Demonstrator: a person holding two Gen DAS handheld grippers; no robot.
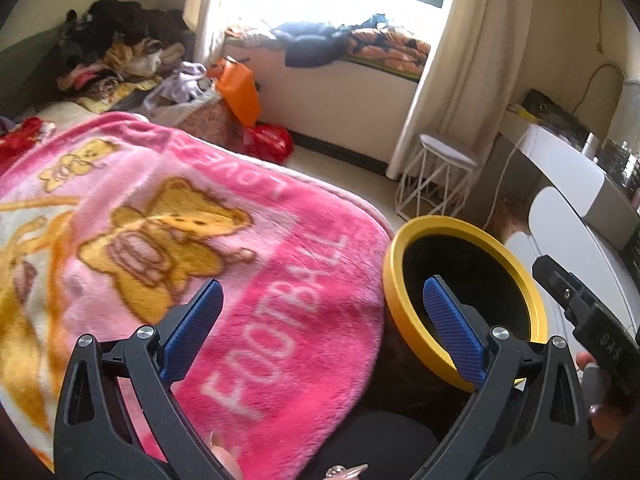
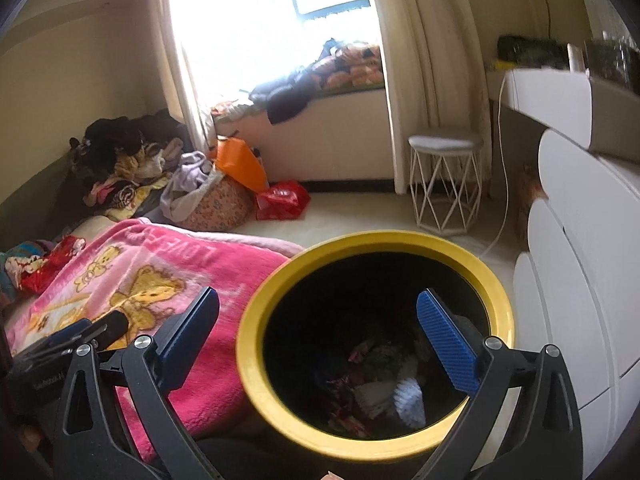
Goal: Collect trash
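I have the yellow-rimmed bin (image 2: 256,364) as my landmark: my right gripper (image 2: 320,336) hangs over its mouth with jaws spread wide and nothing between them, and crumpled trash (image 2: 384,384) lies at the bottom inside. My left gripper (image 1: 324,328) is just to the bin's left, also wide and empty, one blue pad (image 1: 452,328) over the bin's rim and the other over the pink bear blanket (image 1: 280,280) that lies against the bin's left side.

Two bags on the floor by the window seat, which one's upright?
The orange bag stands upright, leaning on the patterned basket. The red bag lies slumped flat on the floor beside it.
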